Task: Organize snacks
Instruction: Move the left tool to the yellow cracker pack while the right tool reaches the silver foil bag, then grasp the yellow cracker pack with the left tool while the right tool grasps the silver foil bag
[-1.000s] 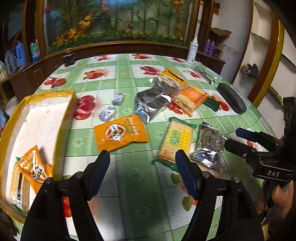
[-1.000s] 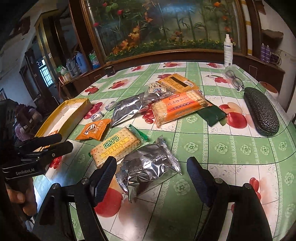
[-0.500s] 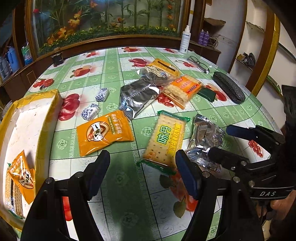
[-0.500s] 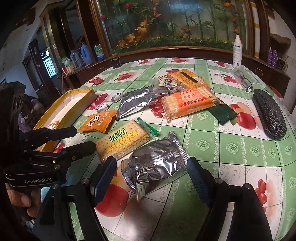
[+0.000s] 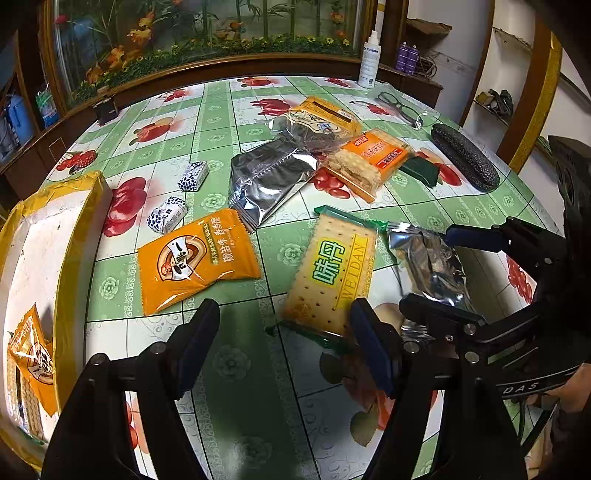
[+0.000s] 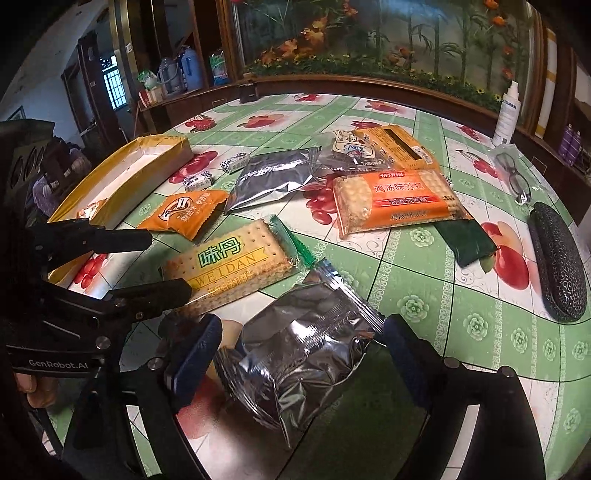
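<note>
Yellow tray (image 5: 79,236) holds two packets; most snacks lie loose on desk (image 5: 240,387). Right claw (image 6: 299,354) opening around silver packet (image 6: 295,354). Left claw (image 5: 284,332) wide, empty, near Weidan crackers (image 5: 332,269).

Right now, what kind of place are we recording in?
Most likely a home dining or living room. A round table under a fruit-print plastic tablecloth, a large aquarium in a dark wood cabinet behind it, and personal items such as eyeglasses and a spray bottle suggest a household.
</note>
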The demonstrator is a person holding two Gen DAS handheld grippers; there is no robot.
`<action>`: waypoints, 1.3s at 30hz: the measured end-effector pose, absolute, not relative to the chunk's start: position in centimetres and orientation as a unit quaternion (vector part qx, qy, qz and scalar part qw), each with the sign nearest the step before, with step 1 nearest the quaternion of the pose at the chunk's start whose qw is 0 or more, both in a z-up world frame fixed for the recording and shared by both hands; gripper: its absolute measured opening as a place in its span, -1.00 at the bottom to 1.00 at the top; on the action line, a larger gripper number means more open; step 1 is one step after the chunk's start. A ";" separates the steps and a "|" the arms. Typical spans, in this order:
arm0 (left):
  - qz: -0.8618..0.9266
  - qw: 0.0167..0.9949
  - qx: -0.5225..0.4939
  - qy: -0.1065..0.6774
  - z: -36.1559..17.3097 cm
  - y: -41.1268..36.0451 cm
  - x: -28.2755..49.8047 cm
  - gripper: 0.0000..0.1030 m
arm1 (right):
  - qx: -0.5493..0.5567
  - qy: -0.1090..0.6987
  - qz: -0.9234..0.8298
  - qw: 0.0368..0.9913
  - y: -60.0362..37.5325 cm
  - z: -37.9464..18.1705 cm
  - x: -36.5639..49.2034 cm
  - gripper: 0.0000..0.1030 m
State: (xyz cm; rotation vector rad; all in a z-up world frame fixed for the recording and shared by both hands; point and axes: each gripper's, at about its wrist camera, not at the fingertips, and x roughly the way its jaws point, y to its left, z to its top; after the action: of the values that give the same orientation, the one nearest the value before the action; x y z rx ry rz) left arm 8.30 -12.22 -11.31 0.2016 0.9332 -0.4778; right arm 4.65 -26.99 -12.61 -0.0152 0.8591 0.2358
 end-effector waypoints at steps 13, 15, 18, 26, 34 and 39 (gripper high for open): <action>-0.293 0.825 0.093 0.474 -12.4 -17.0 8.6 0.41 | 0.025 0.418 0.062 0.906 -31.8 -12.3 2.5 0.76; -0.292 0.826 0.105 0.471 -12.5 -17.8 8.6 0.40 | 0.048 0.412 0.058 0.908 -32.7 -12.0 1.9 0.76; -0.272 0.832 0.121 0.468 -12.6 -18.2 9.1 0.41 | 0.085 0.411 0.065 0.905 -33.7 -11.9 1.4 0.76; -0.242 0.840 0.129 0.469 -12.9 -17.4 10.4 0.41 | 0.126 0.433 0.087 0.888 -33.0 -12.7 2.1 0.68; -0.226 0.845 0.130 0.468 -13.0 -17.3 10.9 0.47 | 0.111 0.440 0.034 0.891 -32.6 -13.1 5.8 0.65; -0.226 0.845 0.130 0.468 -13.1 -17.4 11.4 0.53 | 0.060 0.441 0.001 0.895 -32.1 -13.5 6.2 0.48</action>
State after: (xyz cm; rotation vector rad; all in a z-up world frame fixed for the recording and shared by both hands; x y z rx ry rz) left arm 11.42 -17.40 -13.12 0.2736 0.9875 -0.4770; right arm 6.25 -32.14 -13.53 0.1253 0.9146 0.0019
